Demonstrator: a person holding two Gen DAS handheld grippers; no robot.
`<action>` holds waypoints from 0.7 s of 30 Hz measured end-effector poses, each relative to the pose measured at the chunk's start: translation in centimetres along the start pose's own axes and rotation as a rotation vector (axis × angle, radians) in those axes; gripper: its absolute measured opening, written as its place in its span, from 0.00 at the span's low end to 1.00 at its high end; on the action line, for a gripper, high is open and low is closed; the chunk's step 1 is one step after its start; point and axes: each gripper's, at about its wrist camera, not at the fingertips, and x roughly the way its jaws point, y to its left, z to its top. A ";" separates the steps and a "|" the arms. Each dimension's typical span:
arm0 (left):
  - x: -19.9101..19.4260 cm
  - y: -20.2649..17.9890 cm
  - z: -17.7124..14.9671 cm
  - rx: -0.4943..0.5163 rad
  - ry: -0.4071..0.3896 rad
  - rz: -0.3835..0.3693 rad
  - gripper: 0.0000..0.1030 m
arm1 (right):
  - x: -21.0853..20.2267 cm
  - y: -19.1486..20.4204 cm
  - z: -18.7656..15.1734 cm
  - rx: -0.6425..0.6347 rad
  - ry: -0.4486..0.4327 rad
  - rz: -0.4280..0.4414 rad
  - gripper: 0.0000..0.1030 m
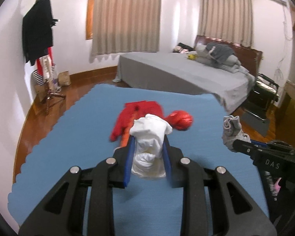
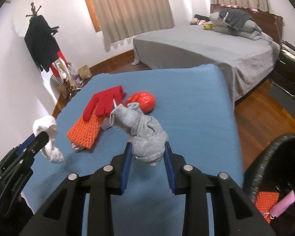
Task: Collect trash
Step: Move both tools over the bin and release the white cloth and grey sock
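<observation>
My left gripper (image 1: 148,139) is shut on a crumpled white cloth wad (image 1: 149,137) and holds it above the blue table (image 1: 68,147). It also shows in the right wrist view (image 2: 48,135). My right gripper (image 2: 147,147) is shut on a crumpled grey knit cloth (image 2: 143,127), seen in the left wrist view (image 1: 232,133) too. On the table lie a red glove (image 2: 104,102), an orange knit piece (image 2: 84,131) and a red crumpled bag (image 2: 143,100).
A black bin (image 2: 275,157) stands at the table's right edge, holding an orange knit piece (image 2: 265,200) and a pink tag. A grey bed (image 1: 186,72) lies beyond the table. A coat rack (image 1: 41,39) stands at the left wall. The floor is wood.
</observation>
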 end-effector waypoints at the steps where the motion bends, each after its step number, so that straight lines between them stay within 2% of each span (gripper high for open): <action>1: -0.1 -0.7 0.1 0.007 -0.002 -0.014 0.26 | -0.4 -0.2 -0.1 0.004 -0.005 -0.001 0.31; 21: -3.9 -11.7 0.1 0.127 -0.014 -0.219 0.26 | -11.1 -6.8 -2.4 0.044 -0.122 -0.097 0.31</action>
